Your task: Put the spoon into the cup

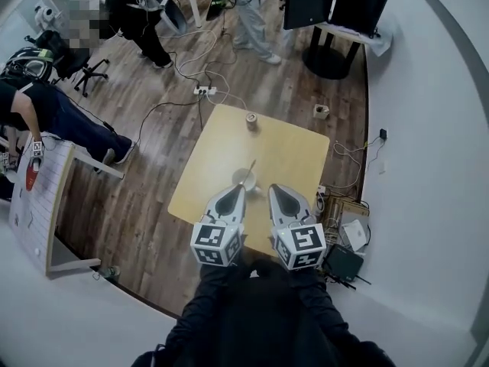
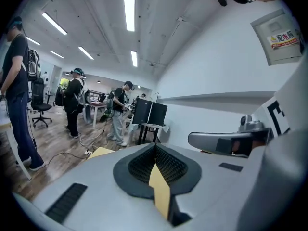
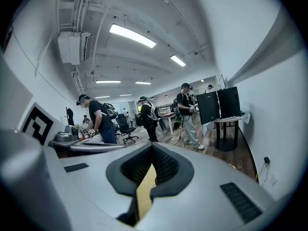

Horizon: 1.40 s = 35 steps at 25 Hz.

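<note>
The light wooden table [image 1: 290, 155] carries a white cup [image 1: 244, 180] holding a spoon [image 1: 251, 167], and a small brown jar [image 1: 251, 121] farther back

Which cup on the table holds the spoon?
The near white cup; the spoon sticks out of it. The brown cup by the far edge has none.

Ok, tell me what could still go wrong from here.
1. The spoon seems to lean in the white cup with its handle sticking out past the rim; a bump could tip it out or upset the cup.
2. The left gripper and right gripper, both shut and empty, appear right beside that cup in the head view; swinging them down carelessly might clip the handle.
</note>
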Each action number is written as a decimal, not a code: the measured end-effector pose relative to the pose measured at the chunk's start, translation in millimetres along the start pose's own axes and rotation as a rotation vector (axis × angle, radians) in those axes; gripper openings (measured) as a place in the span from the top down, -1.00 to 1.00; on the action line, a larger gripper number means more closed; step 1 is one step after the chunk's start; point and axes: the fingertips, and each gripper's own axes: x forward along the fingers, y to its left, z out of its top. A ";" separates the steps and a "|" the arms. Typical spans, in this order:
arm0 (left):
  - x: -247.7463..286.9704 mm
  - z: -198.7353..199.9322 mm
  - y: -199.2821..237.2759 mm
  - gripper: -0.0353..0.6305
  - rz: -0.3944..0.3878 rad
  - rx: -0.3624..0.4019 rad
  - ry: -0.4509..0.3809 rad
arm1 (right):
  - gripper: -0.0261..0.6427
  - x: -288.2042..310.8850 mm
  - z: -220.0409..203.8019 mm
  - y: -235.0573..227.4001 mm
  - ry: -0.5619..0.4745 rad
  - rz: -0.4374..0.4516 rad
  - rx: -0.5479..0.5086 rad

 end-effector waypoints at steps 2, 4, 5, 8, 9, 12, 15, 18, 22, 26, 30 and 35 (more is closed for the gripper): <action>-0.4 6.8 -4.2 0.79 -0.006 0.011 -0.012 | 0.86 -1.8 7.9 -1.9 -0.016 -0.010 -0.008; 0.3 11.4 -6.3 0.79 -0.009 0.020 -0.018 | 0.86 -2.0 14.9 -3.3 -0.031 -0.017 -0.012; 0.6 12.6 -7.2 0.79 -0.010 0.022 -0.019 | 0.86 -2.5 17.1 -3.8 -0.037 -0.020 -0.012; 1.8 18.1 -8.1 0.79 -0.010 0.034 -0.033 | 0.86 -1.9 21.0 -4.1 -0.054 -0.023 -0.014; 2.5 21.5 -7.2 0.79 -0.009 0.040 -0.039 | 0.85 -0.4 22.7 -3.4 -0.058 -0.023 -0.016; 4.5 31.7 -2.9 0.79 -0.009 0.052 -0.052 | 0.86 5.3 28.9 -0.4 -0.069 -0.022 -0.025; 3.7 35.8 2.2 0.79 -0.002 0.055 -0.058 | 0.86 9.4 32.3 2.4 -0.073 -0.019 -0.034; 0.6 34.3 5.3 0.79 0.006 0.051 -0.060 | 0.86 8.8 31.4 4.3 -0.074 -0.020 -0.037; -1.1 35.3 8.0 0.79 0.008 0.052 -0.066 | 0.86 9.8 30.8 7.4 -0.075 -0.019 -0.042; -2.8 35.2 9.9 0.79 0.005 0.051 -0.062 | 0.86 11.4 29.5 12.0 -0.068 -0.016 -0.039; -5.0 31.9 10.4 0.79 0.003 0.047 -0.057 | 0.86 10.3 26.1 15.4 -0.062 -0.016 -0.041; -9.5 28.4 10.8 0.79 0.004 0.043 -0.055 | 0.86 7.9 22.5 19.0 -0.054 -0.014 -0.042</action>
